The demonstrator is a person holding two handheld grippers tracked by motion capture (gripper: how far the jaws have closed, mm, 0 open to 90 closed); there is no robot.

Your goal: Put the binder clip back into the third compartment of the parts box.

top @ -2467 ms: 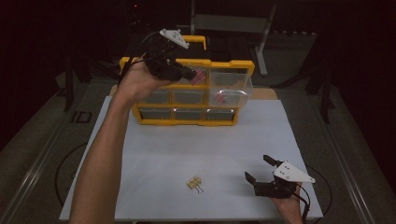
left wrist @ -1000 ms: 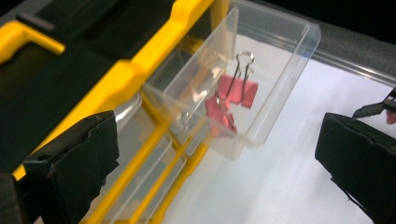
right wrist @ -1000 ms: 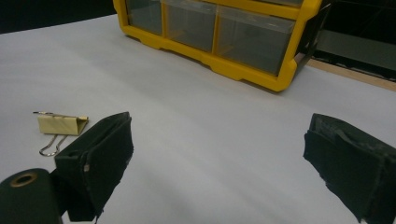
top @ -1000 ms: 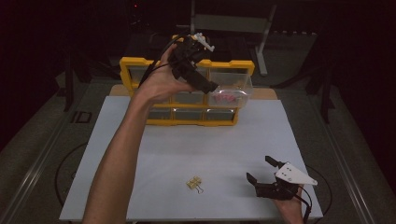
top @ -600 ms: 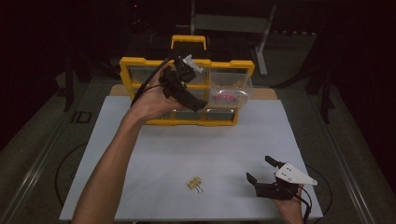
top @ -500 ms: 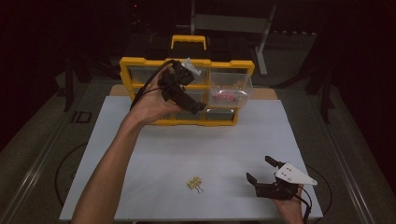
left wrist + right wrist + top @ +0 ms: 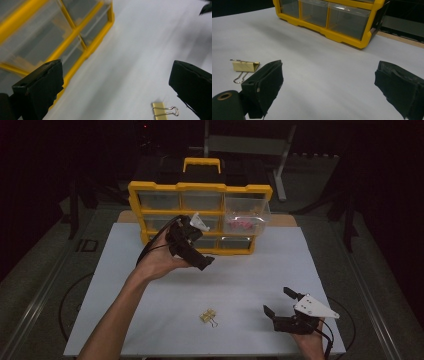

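With both the left tool (image 7: 202, 262) and right tool (image 7: 280, 306) spread wide and empty, the binder clip (image 7: 208, 316) near the desk's front edge could be nudged away if approached off-centre.

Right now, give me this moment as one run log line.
left hand-held gripper: open, above table | right hand-held gripper: open, on table | binder clip: loose on table | drawer organizer: one drawer pulled out

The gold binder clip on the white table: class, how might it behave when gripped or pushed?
The binder clip looks small and metal, so probably light and stiff. It lies flat on the table, so it should slide, not roll. Its thin wire handles may swivel if grabbed there.
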